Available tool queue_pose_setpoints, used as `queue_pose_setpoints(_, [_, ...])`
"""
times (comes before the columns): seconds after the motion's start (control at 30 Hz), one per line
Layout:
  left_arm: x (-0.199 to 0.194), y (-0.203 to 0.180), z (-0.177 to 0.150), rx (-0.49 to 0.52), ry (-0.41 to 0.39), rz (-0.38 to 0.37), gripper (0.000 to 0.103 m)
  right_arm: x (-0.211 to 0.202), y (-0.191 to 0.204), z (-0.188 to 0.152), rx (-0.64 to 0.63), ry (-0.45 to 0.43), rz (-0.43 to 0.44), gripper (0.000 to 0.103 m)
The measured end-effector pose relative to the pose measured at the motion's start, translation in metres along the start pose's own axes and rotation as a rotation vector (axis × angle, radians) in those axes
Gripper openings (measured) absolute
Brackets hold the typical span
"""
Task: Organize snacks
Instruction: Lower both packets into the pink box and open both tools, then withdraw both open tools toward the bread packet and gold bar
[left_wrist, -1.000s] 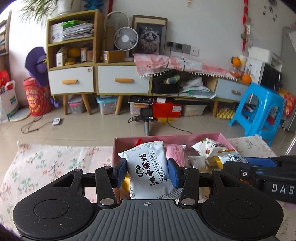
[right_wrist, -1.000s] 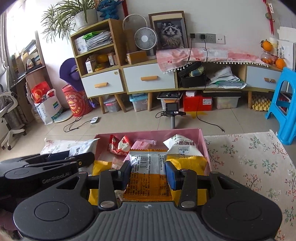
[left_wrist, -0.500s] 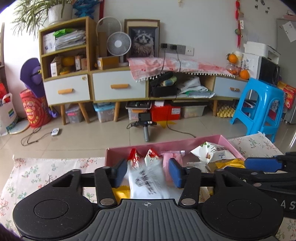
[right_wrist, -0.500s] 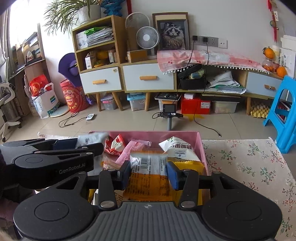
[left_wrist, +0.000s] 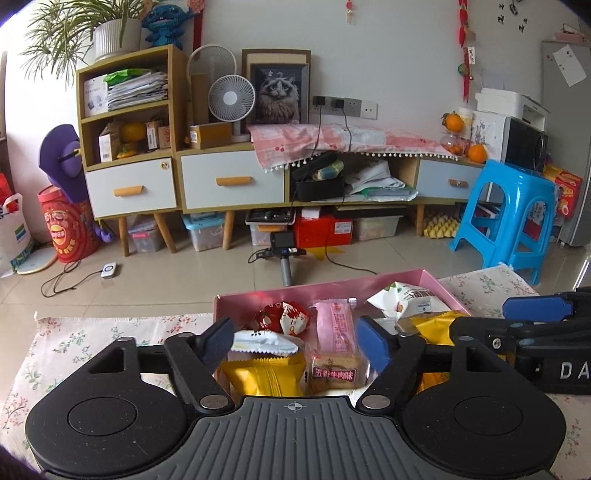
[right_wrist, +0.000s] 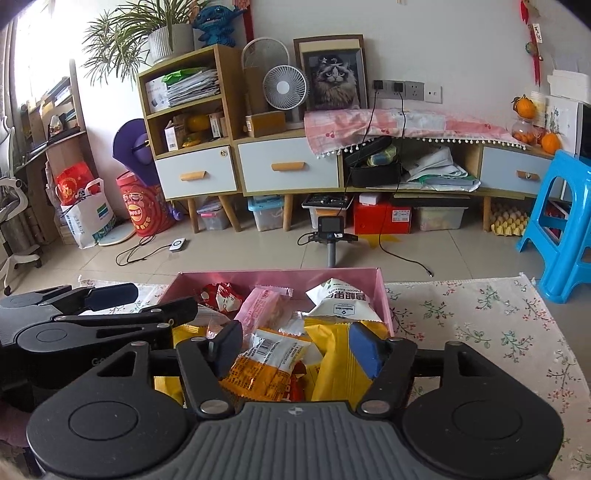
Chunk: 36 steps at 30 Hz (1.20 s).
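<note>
Snacks (left_wrist: 334, 339) lie heaped in the pink box (left_wrist: 332, 286) on the bench — both claws hang over it, left claw (left_wrist: 295, 343) and right claw (right_wrist: 295, 347) spread apart, holding nothing.

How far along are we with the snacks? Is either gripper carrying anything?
Mostly done, it seems: the pink box holds many packets, including the white packet and orange packet. Nothing is in hand: left gripper and right gripper both hang open above the box. No loose snacks show on the floral cloth, though parts are hidden.
</note>
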<state>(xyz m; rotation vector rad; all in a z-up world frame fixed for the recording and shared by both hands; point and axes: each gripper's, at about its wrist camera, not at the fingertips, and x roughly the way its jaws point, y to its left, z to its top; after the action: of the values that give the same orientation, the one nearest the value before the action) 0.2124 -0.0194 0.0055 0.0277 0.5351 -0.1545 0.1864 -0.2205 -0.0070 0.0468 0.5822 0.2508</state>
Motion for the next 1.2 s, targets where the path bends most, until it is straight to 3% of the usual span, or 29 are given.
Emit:
queue_pose_setpoints(0.5, [-0.05,0.014,-0.02,-0.012,0.023,-0.01,0.088,-0.041,0.01,-0.015,-0.025,0.0,0.026,0.07])
queue_pose_setpoints(1.2, [-0.105,0.031,-0.071,0.0,0.121,-0.004,0.092,-0.077,0.04,-0.058,-0.093,0.031,0.069,0.083])
